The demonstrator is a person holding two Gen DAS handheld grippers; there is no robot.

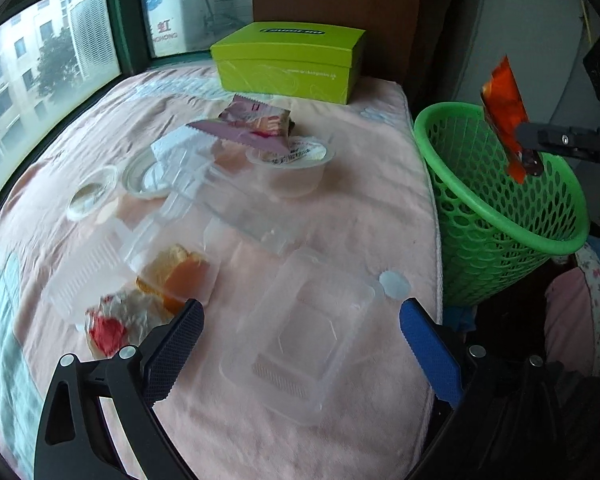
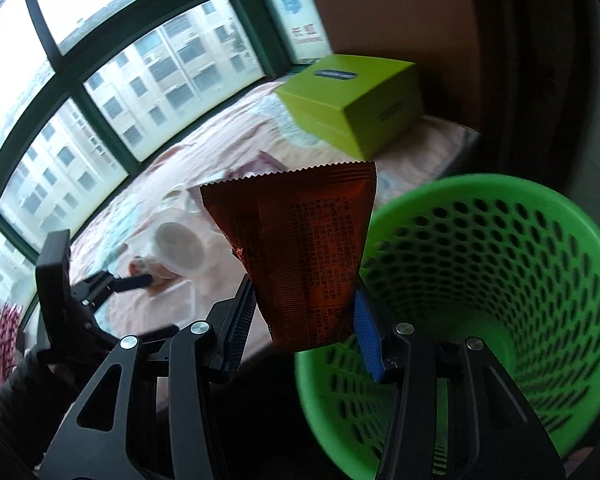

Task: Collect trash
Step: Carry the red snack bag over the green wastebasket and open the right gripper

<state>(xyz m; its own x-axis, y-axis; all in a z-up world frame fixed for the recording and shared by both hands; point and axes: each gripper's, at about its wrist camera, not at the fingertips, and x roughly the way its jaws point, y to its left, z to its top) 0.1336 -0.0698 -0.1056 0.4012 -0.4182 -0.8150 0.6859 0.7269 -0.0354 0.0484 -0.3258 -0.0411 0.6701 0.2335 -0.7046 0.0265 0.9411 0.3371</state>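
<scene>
My right gripper (image 2: pixel 304 312) is clamped on the lower end of an orange wrapper (image 2: pixel 300 248), jaws pressing it from both sides. I hold it upright at the rim of the green basket (image 2: pixel 500 280), apparently so that a release drops it inside; the left wrist view places it just over the near rim. The wrapper is a flat foil sachet with a serrated top edge, printed text on its face and a slight crease on one side; it looks empty and light.

My left gripper (image 1: pixel 300 320) is spread apart and holds nothing, hovering over a clear plastic tray (image 1: pixel 300 336) on the pink cloth (image 1: pixel 360 200), which I judge to be the next item. Further trash lies beyond: a sealed cup (image 1: pixel 292 168), a pink wrapper (image 1: pixel 252 120) and a crumpled tissue (image 1: pixel 116 324).
</scene>
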